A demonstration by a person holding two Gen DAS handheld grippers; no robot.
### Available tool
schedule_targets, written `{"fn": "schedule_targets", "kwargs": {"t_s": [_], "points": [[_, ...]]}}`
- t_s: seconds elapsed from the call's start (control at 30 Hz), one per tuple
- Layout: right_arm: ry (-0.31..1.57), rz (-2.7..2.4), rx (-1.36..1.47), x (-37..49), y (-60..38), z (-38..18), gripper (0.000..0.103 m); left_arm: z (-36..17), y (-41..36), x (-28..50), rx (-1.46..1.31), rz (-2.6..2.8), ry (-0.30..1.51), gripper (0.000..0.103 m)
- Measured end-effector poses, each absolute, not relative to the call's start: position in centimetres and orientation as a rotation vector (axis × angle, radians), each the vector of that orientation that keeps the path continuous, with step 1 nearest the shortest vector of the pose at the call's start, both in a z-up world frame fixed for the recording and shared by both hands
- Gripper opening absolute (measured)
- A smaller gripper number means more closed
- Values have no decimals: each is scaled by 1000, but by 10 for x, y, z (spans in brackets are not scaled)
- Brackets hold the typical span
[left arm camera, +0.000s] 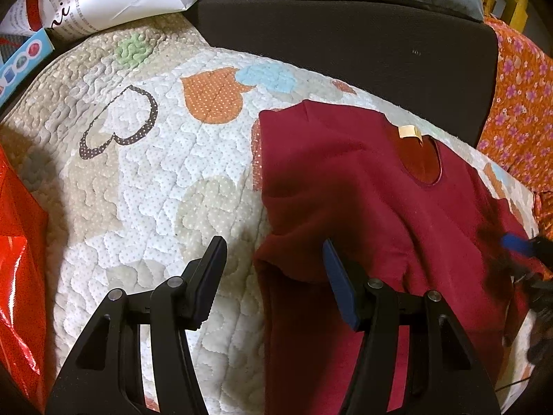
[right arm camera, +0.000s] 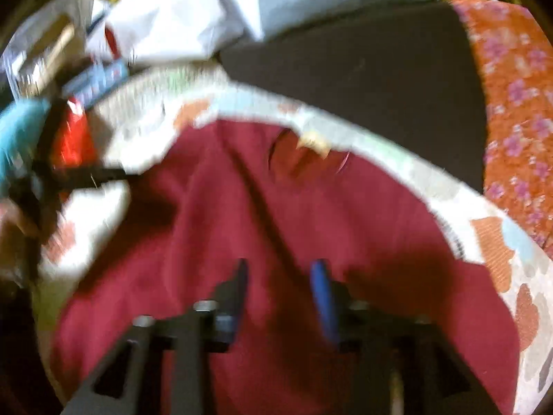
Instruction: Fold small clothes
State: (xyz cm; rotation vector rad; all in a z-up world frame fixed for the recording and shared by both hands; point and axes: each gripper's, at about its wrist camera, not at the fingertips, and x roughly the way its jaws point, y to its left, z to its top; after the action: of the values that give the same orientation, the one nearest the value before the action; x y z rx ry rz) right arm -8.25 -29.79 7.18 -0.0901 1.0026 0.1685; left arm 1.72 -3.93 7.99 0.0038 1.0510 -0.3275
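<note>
A dark red shirt (left arm camera: pixel 363 200) lies spread on a quilt (left arm camera: pixel 155 173) patterned with hearts, its neck opening and pale label (left arm camera: pixel 409 132) toward the far edge. Its left side is folded inward, leaving a straight edge. The left gripper (left arm camera: pixel 273 259) hangs over that edge with its fingers spread, one above the quilt, one above the cloth, holding nothing. The right gripper (right arm camera: pixel 280 276), blurred, is over the shirt's lower part, fingers spread. Behind the quilt sit a dark cushion (left arm camera: pixel 345 41) and orange flowered fabric (left arm camera: pixel 518 103); a red plastic bag (left arm camera: pixel 17 259) lies at left.
</note>
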Motion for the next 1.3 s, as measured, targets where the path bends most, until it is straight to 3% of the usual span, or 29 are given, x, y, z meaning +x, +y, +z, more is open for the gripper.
{"fn": "schedule_targets", "kwargs": {"t_s": [0.07, 0.1, 0.13, 0.2, 0.33, 0.47, 0.57, 0.73, 0.83, 1.0, 1.13, 1.3], "points": [[1037, 174, -76, -81, -297, 55, 30, 79, -41, 16, 12, -335, 1053, 58], [1019, 172, -85, -83, -296, 57, 14, 80, -41, 16, 15, -334, 1052, 58], [999, 164, -105, -85, -294, 62, 6, 80, -40, 16, 14, -334, 1050, 58], [928, 132, -165, -93, -289, 84, 4, 81, -38, 17, 1, -328, 1048, 58], [823, 11, -305, -89, -289, 123, 4, 82, -36, 16, -25, -325, 1044, 58], [871, -117, -389, -49, -309, 101, 5, 79, -42, 15, -2, -328, 1051, 58], [981, -135, -245, -26, -338, 76, 5, 75, -47, 15, 12, -333, 1060, 58], [851, -132, 75, -68, -376, 99, 7, 73, -50, 15, 29, -336, 1058, 58], [801, -193, 103, -86, -380, 95, 7, 67, -57, 15, 51, -340, 1069, 58], [908, -314, 139, -74, -407, 55, 7, 51, -69, 15, 108, -332, 1098, 58], [779, -327, 353, -108, -437, 75, 7, 48, -64, 17, 83, -331, 1111, 58], [799, -266, 349, -122, -431, 79, 19, 52, -65, 16, 86, -321, 1086, 58]]}}
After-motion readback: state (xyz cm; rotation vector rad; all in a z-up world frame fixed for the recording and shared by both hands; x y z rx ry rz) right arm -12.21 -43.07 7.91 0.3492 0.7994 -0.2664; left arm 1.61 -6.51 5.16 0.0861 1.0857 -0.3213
